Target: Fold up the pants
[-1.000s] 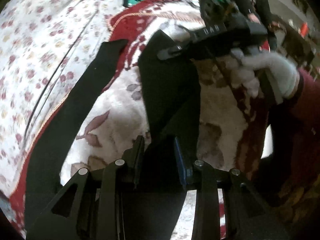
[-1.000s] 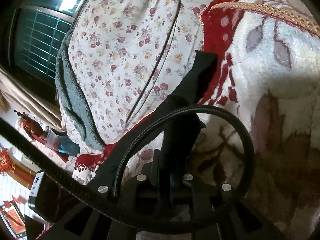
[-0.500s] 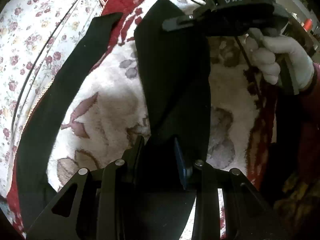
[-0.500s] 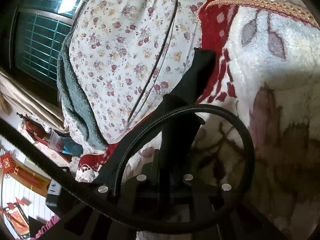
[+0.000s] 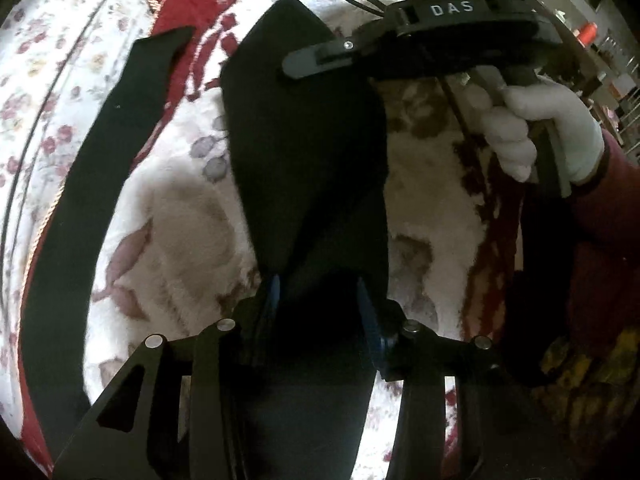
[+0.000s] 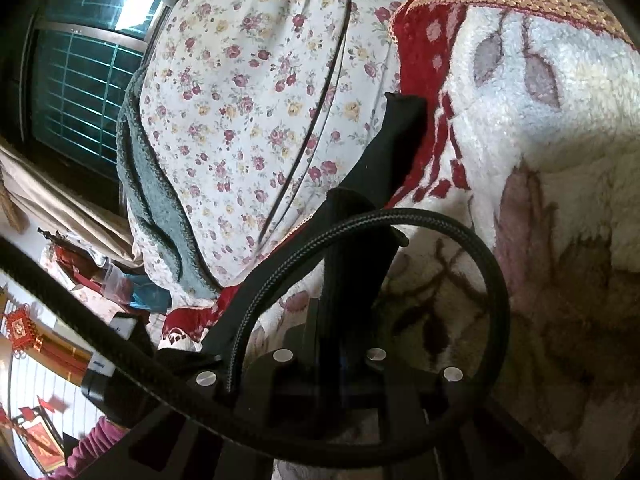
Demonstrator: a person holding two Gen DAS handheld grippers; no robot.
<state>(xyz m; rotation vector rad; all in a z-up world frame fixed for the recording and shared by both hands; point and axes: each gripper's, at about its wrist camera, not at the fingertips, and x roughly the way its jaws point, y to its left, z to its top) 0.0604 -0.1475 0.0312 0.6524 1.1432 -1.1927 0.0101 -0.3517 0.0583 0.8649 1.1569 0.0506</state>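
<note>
The left hand-held gripper (image 5: pixel 318 300) points steeply down at the bed, and its jaws are opening; a fold of the black pants (image 5: pixel 304 152) runs up between the two blue-edged fingers (image 5: pixel 274 292), which no longer seem to press on the cloth. From there the pants leg spreads away across the blanket (image 5: pixel 176 216), a fleecy white one with brown leaves and a red border. The other leg (image 5: pixel 80 208) lies apart to the left in that view, as a long dark strip along the blanket's red edge, with its end near the gold cord trim.

The right hand-held gripper (image 5: pixel 296 66) reaches in from the upper right of the left wrist view, its fingers together and clamped on the far end of the nearer leg. A white-gloved hand (image 5: pixel 548 128) with a dark red sleeve (image 5: pixel 600 216) grips its handle. In the right wrist view the same pinch shows close up: the jaws are shut on a bunched ridge of black cloth (image 6: pixel 352 264), and a braided black cable (image 6: pixel 360 224) loops in front of it. Beyond lies a flowered sheet (image 6: pixel 248 92), with a grey-green cloth (image 6: pixel 160 216) at its side and a barred window (image 6: pixel 80 80) behind.
</note>
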